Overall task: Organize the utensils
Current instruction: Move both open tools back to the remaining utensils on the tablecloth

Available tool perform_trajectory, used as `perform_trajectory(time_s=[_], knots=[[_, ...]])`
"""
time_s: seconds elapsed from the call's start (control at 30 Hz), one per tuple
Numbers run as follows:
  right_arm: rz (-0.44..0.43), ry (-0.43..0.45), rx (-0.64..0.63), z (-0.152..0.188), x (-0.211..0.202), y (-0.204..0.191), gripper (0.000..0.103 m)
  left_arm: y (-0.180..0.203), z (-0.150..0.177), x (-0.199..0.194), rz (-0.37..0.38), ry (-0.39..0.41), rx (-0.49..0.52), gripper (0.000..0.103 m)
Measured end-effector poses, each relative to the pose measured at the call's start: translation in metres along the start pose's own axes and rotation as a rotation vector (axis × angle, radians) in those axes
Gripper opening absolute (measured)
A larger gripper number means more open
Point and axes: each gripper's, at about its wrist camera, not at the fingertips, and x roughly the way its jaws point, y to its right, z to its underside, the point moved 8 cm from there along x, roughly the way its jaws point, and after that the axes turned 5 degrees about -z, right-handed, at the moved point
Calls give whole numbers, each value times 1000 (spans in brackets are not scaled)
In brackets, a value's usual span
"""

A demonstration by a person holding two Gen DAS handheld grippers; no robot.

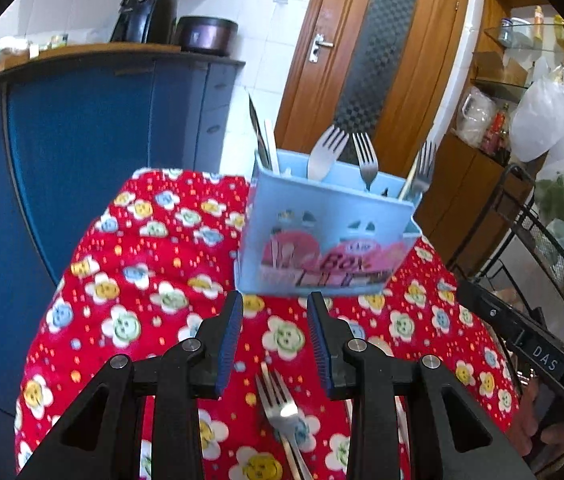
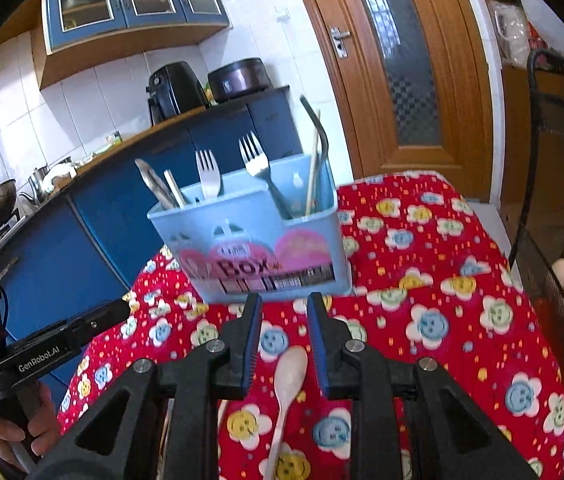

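Nearest, the left tongs (image 1: pixel 275 340) stand apart and hold nothing, with a loose fork (image 1: pixel 280 410) lying on the desk (image 1: pixel 130 280) just below the gap between them, its tines toward the far side. The right tongs (image 2: pixel 284 340) are likewise apart and empty, and a pale wooden spoon (image 2: pixel 289 380) lies under their gap, bowl end forward. So at least these two pieces remain to be put away. Just beyond both pairs of tongs stands the blue utensil box (image 1: pixel 328 240), upright on the red flowered cloth. It already carries several forks (image 2: pixel 208 174), a knife (image 1: pixel 258 132) at the left end, and, at the other end, what look like a chopstick and a bent metal straw (image 2: pixel 318 128). I judge the sorting well along but unfinished.
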Motion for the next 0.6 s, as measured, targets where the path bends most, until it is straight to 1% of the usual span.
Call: perform_trajectory(time_s=[0.23, 0.6], knots=[[3, -62, 32, 24, 6, 8, 28, -5, 22, 8, 1, -56, -12, 34], [15, -133, 75, 50, 15, 21, 28, -12, 49, 20, 5, -134, -48, 34]])
